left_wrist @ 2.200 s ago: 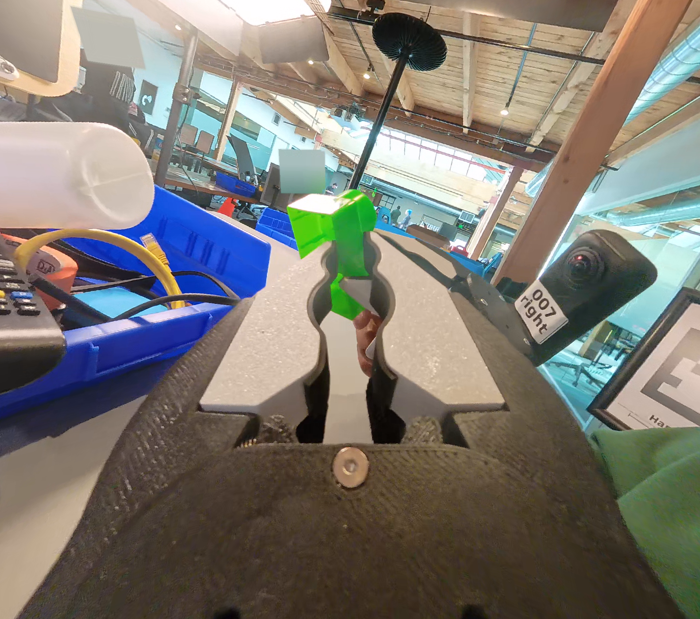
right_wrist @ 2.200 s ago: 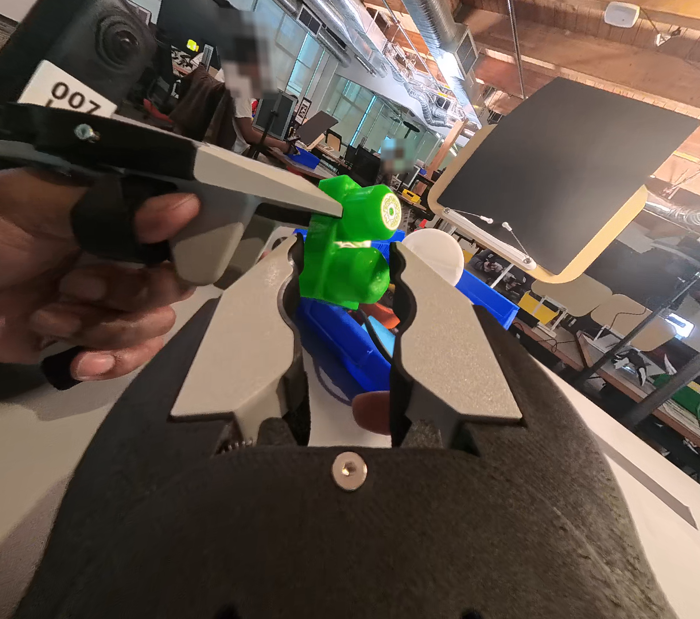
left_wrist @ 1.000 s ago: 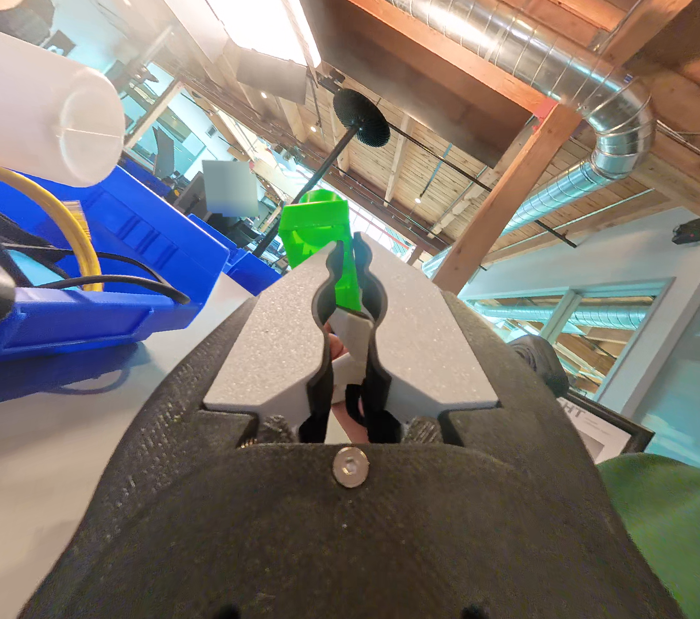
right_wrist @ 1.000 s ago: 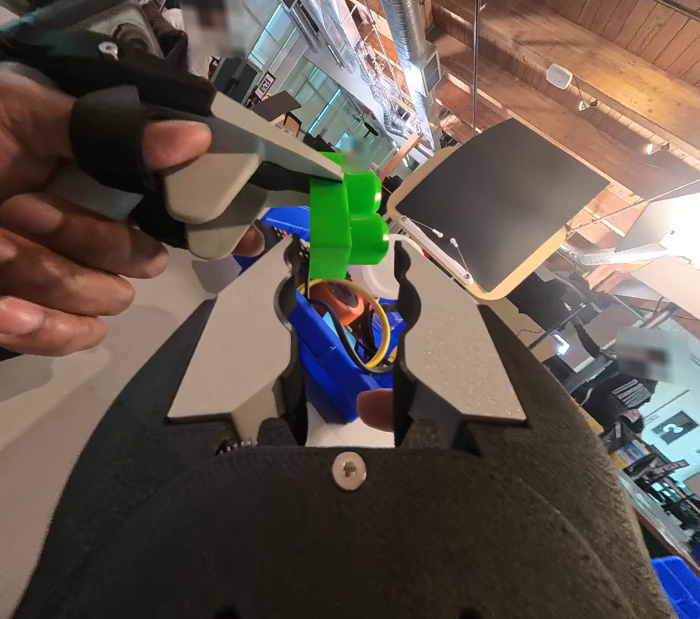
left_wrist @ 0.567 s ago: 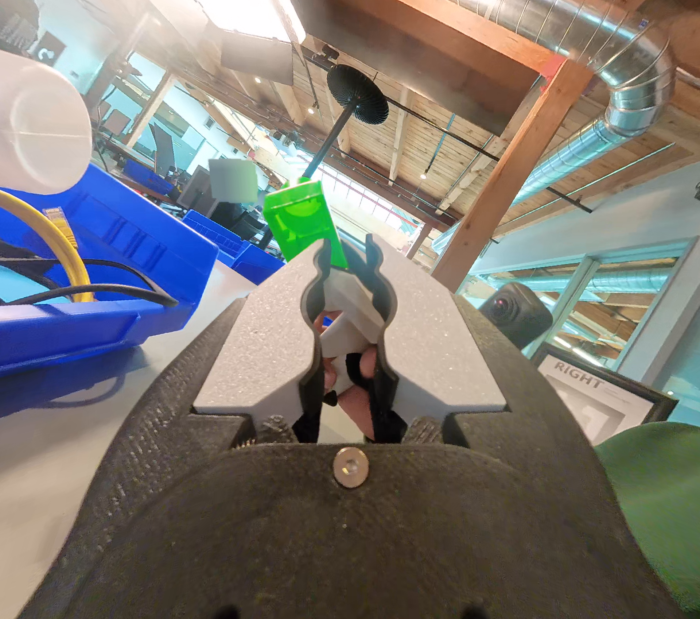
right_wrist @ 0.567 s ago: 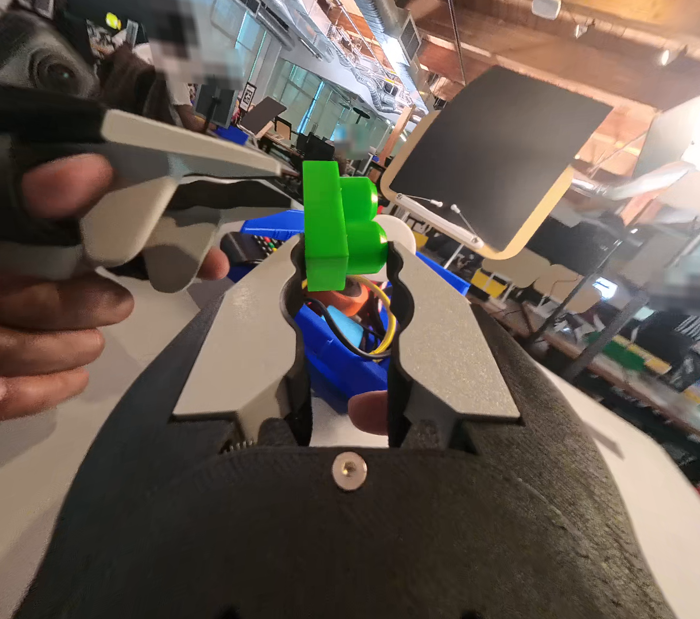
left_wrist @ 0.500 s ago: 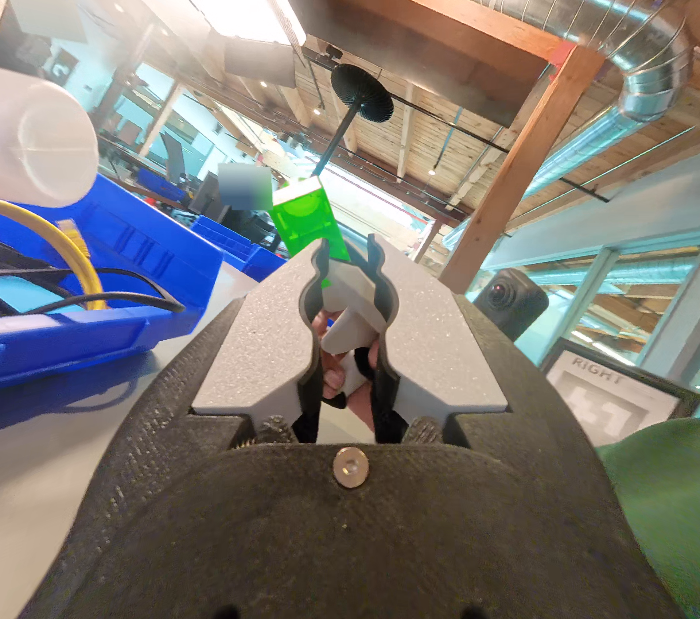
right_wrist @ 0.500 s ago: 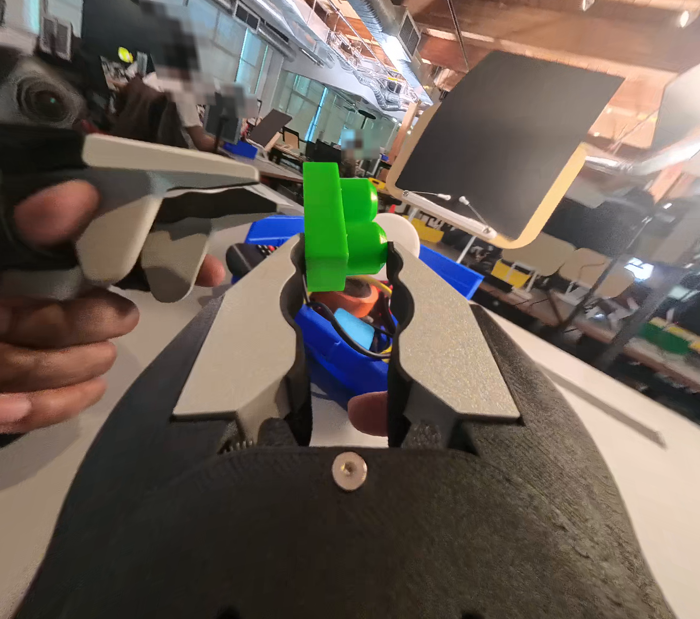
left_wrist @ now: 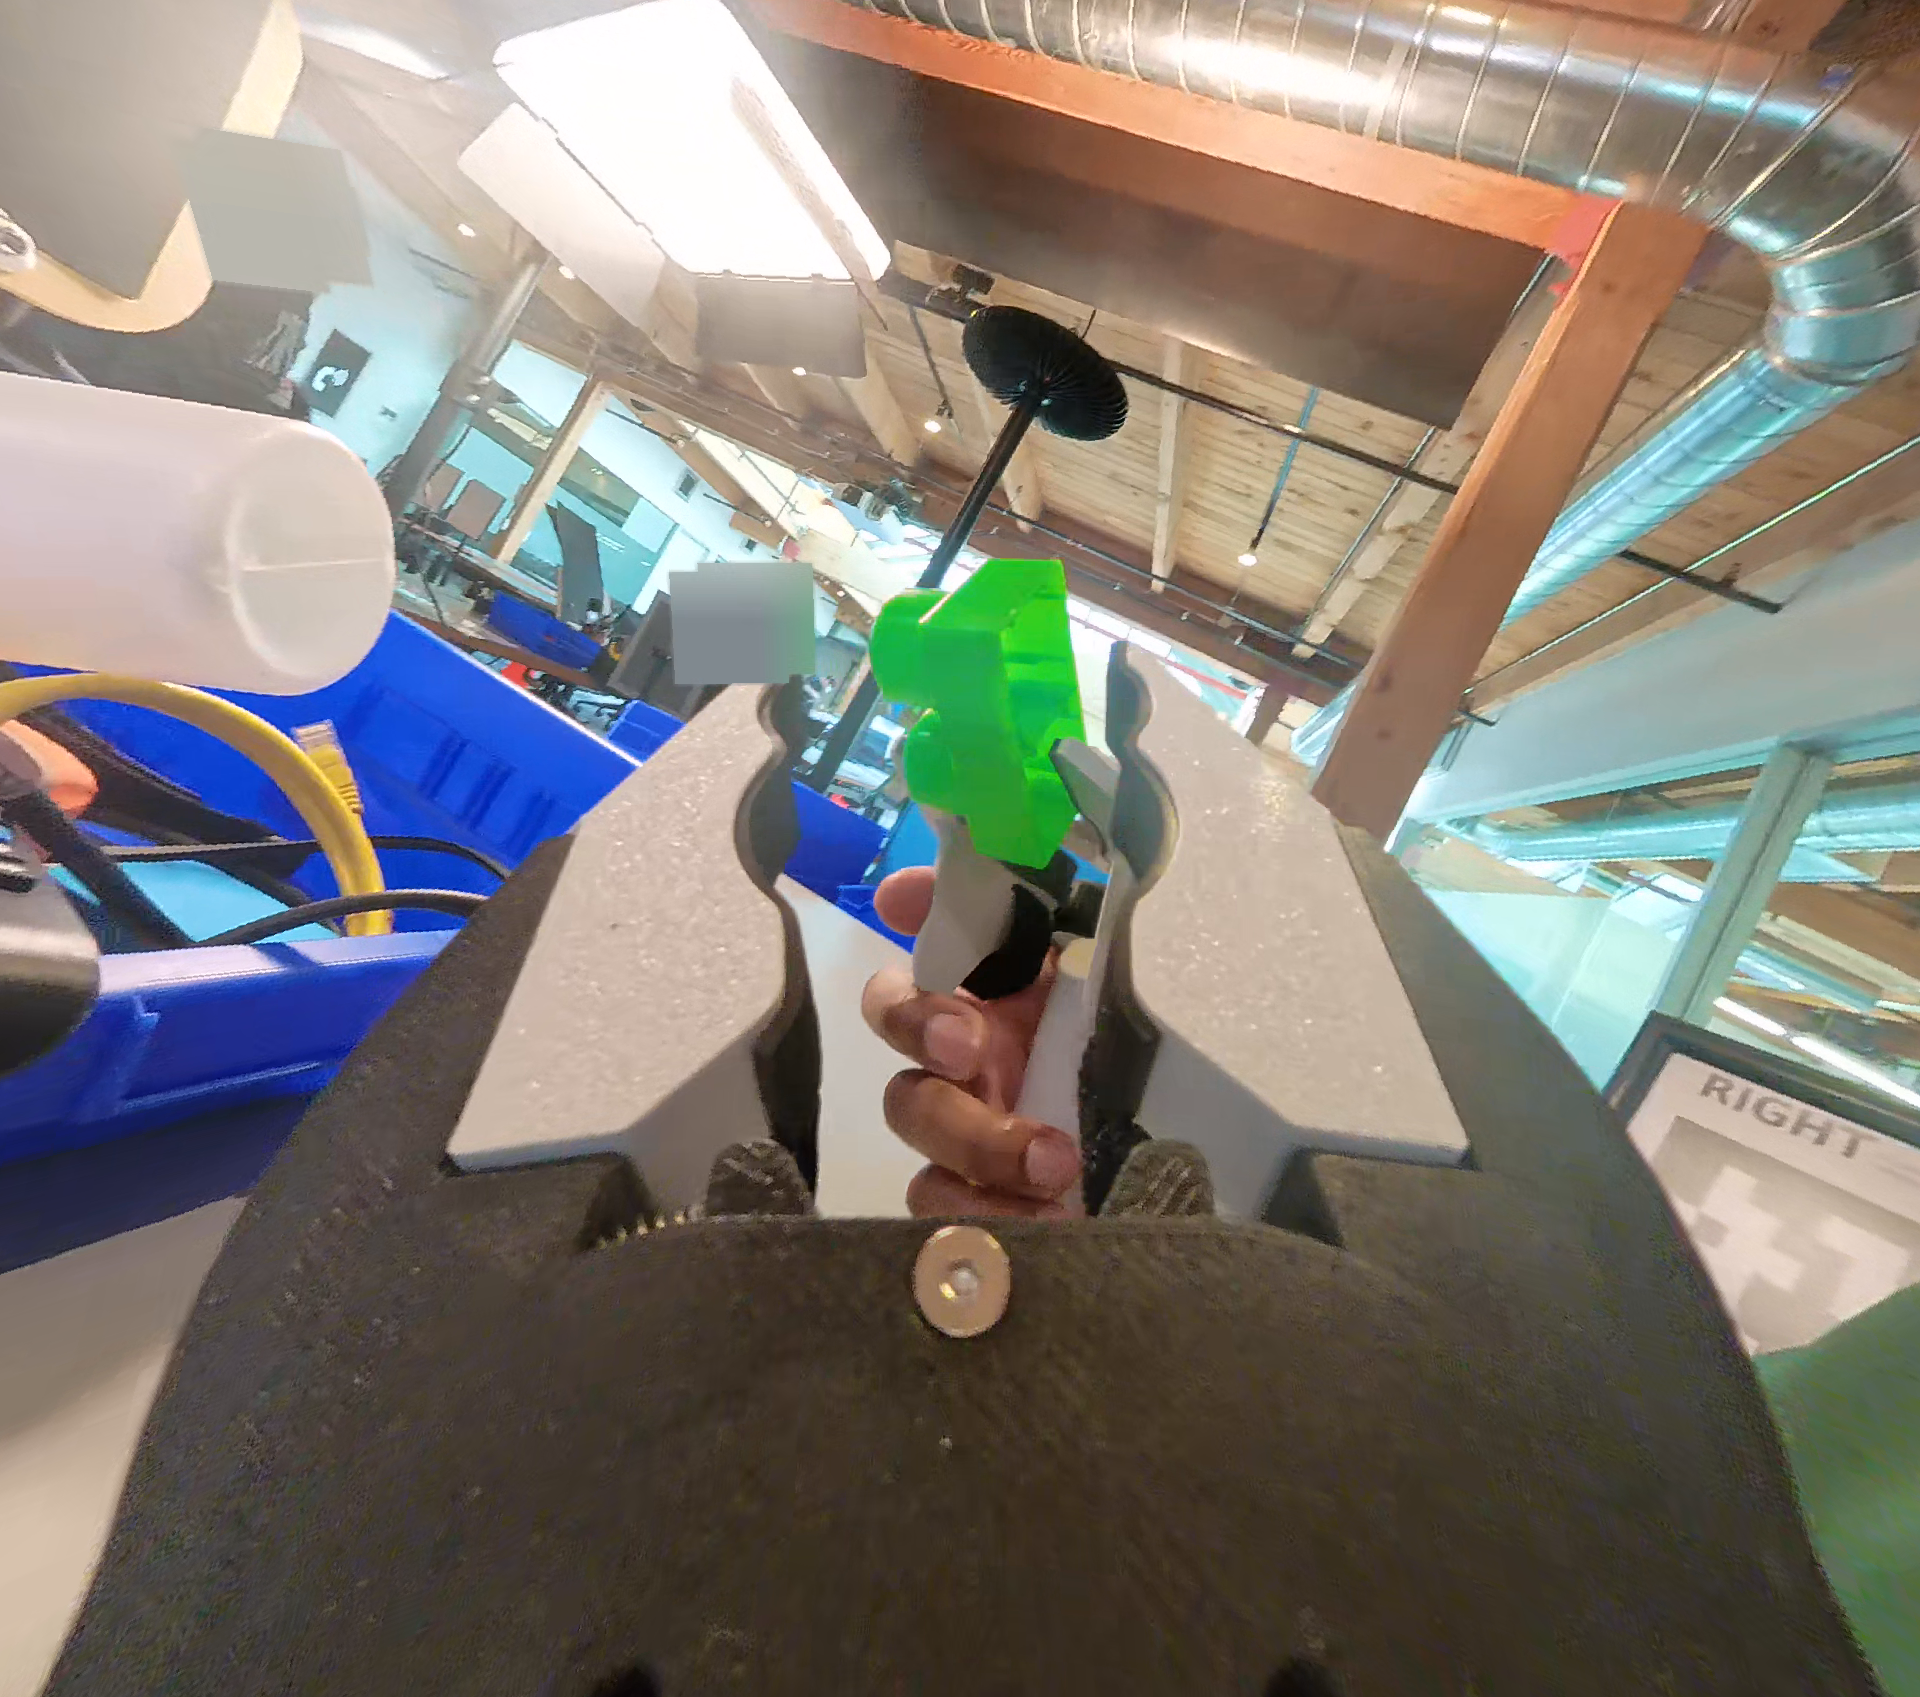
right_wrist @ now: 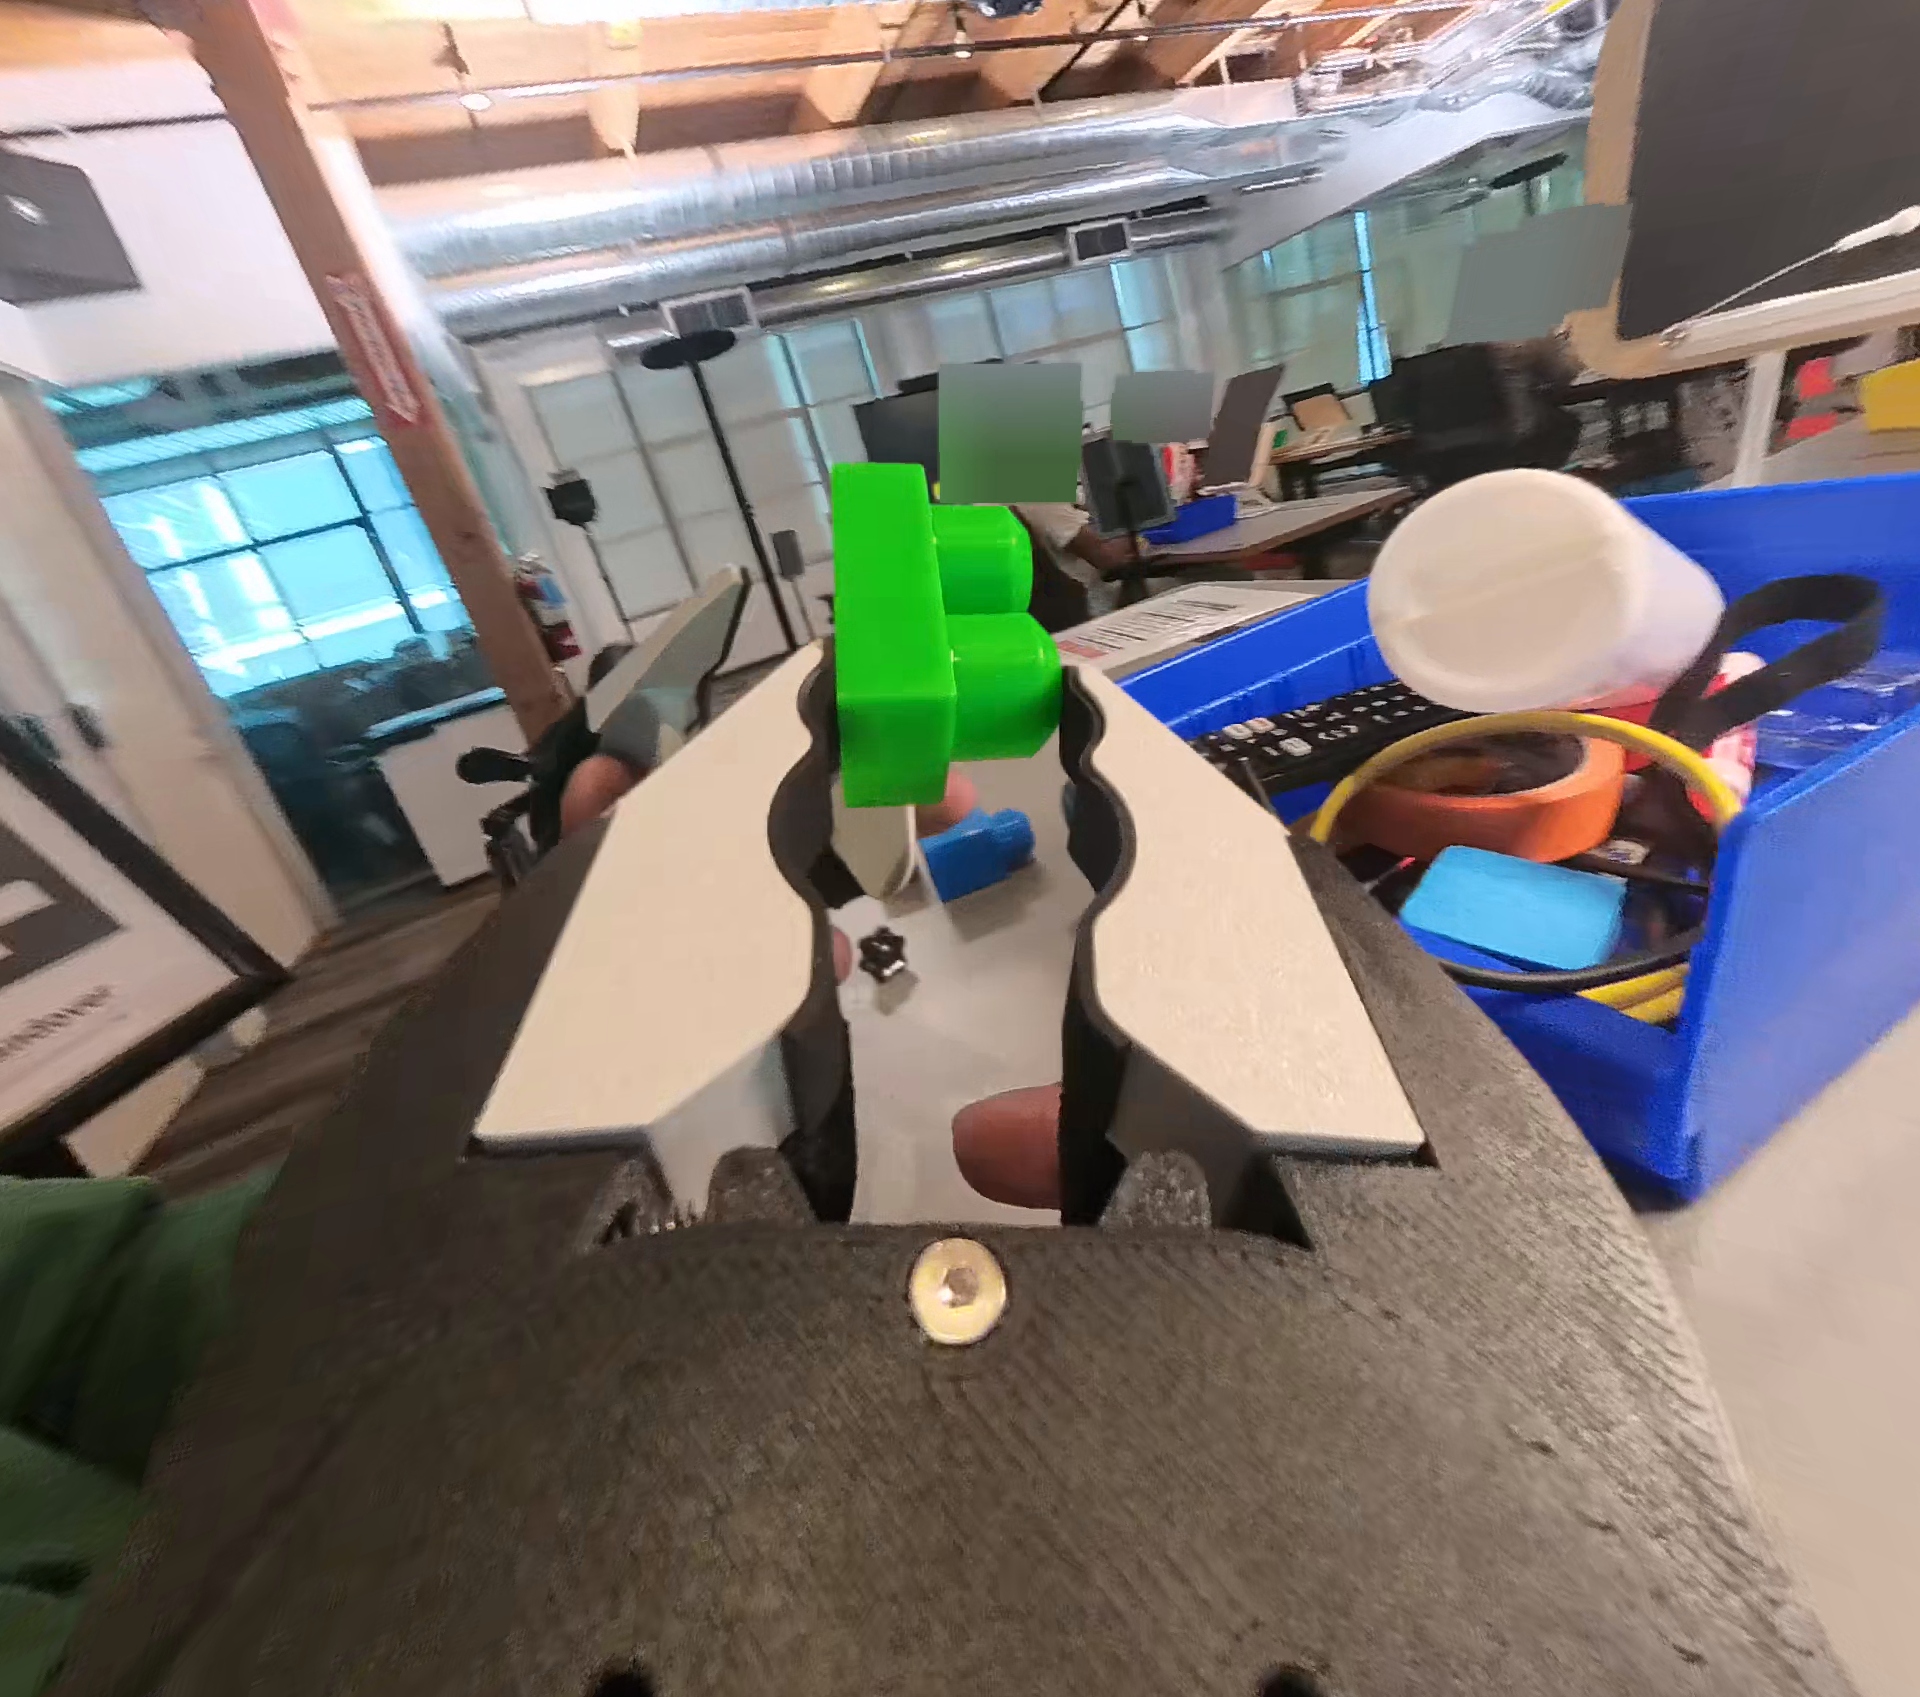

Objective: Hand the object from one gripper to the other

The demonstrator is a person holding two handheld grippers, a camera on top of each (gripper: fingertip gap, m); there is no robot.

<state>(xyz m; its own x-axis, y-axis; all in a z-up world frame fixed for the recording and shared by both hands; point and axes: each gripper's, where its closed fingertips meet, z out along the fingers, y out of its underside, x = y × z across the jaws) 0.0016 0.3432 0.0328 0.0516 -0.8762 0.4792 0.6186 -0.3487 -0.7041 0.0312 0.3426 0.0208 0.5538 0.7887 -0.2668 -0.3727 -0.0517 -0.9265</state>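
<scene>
Though my own fingers hid most of the desk [right_wrist: 966, 1013] and motion blurred the room's edges in the right wrist view, I could make out the green block [right_wrist: 925, 639] upright at the tips of my right claw [right_wrist: 940, 691], which was closed on it, studs against one finger and flat back against the other. From my left claw [left_wrist: 951, 697], whose fingers stood wide apart and touched nothing, the same green block [left_wrist: 977, 712] showed beyond the gap, held aloft by the right claw [left_wrist: 1023, 800]. A blue bin [right_wrist: 1766, 837] of cables and a white cylinder [right_wrist: 1527, 587] sat just beside, cut off at the frame.
</scene>
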